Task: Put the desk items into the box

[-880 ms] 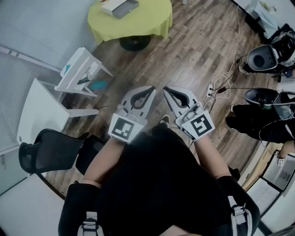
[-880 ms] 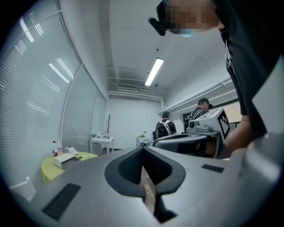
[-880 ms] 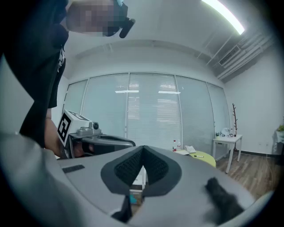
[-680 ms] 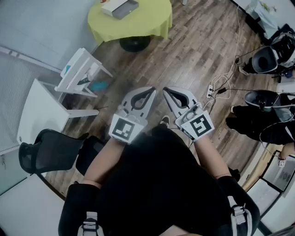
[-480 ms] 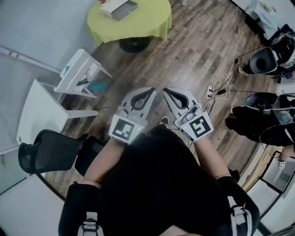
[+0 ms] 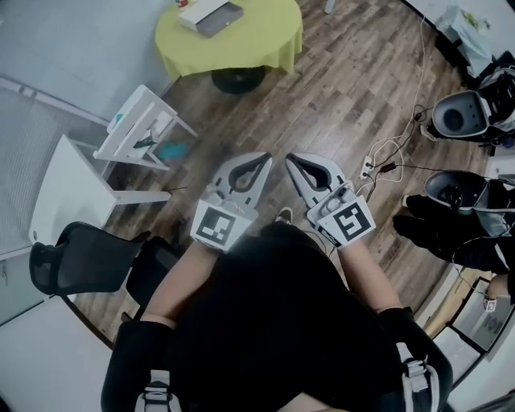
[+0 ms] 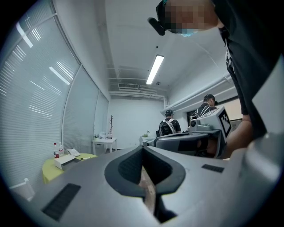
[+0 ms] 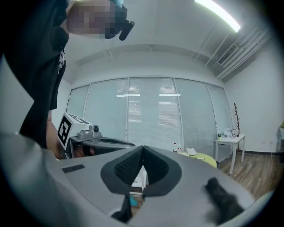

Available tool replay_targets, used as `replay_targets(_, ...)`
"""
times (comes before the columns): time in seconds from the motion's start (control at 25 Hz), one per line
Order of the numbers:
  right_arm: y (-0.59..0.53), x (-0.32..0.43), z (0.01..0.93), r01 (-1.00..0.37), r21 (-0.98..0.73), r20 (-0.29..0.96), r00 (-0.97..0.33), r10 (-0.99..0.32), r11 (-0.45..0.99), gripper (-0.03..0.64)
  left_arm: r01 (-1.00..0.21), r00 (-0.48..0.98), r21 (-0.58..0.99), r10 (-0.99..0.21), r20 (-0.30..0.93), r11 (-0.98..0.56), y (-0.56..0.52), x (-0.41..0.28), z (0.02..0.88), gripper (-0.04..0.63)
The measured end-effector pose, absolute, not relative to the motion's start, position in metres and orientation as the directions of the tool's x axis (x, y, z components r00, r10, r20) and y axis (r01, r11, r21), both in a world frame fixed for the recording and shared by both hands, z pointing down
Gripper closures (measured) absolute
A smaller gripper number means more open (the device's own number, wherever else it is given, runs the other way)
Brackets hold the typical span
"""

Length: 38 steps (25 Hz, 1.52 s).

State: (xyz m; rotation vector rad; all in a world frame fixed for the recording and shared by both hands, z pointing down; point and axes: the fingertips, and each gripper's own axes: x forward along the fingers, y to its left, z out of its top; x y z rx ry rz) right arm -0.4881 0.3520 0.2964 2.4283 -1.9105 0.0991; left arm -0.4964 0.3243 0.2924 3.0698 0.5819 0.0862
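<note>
Both grippers are held side by side in front of my body, above the wooden floor. My left gripper point(image 6: 263, 155) is shut with nothing between its jaws, and my right gripper point(image 6: 290, 158) is shut and empty too. Far ahead stands a round table with a yellow-green cloth point(image 6: 257, 40), and on it lie a white box point(image 6: 211, 12) and small items. In the left gripper view my left gripper point(image 7: 143, 149) points into the room, with that table point(image 7: 49, 167) low at the left. The right gripper view shows my right gripper point(image 8: 143, 149) facing the blinds, the table point(image 8: 203, 158) beyond it.
A white side table point(image 6: 143, 121) and a white desk point(image 6: 68, 193) stand at the left, with a black chair point(image 6: 80, 261) near me. Cables and a power strip point(image 6: 375, 165) lie on the floor at the right, beside dark equipment point(image 6: 459, 117). Two people point(image 7: 168, 126) stand far off.
Both grippers stay shut and almost still; the head view has shifted slightly, so the room appears a little lower and further right.
</note>
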Motion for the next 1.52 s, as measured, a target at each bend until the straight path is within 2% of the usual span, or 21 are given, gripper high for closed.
replay_targets(0.64, 0.393, -0.434, 0.299, -0.990, -0.024, 0.093, 0.136, -0.986, -0.139, 0.603, 0.272, 0.961, 0.005, 0.272, 0.060, -0.962, 0.365, -0.441, 0.290, 0.589)
replay_targets(0.92, 0.370, -0.399, 0.306, -0.992, -0.021, 0.104, 0.124, -0.987, -0.127, 0.603, 0.243, 0.967, 0.026, 0.245, 0.072, -0.970, 0.339, -0.411, 0.301, 0.589)
replay_targets(1.52, 0.259, -0.302, 0.303, -0.985, -0.005, 0.134, 0.173, -0.976, -0.175, 0.603, 0.282, 0.958, 0.035, 0.283, 0.036, -0.959, 0.230, -0.312, 0.299, 0.589)
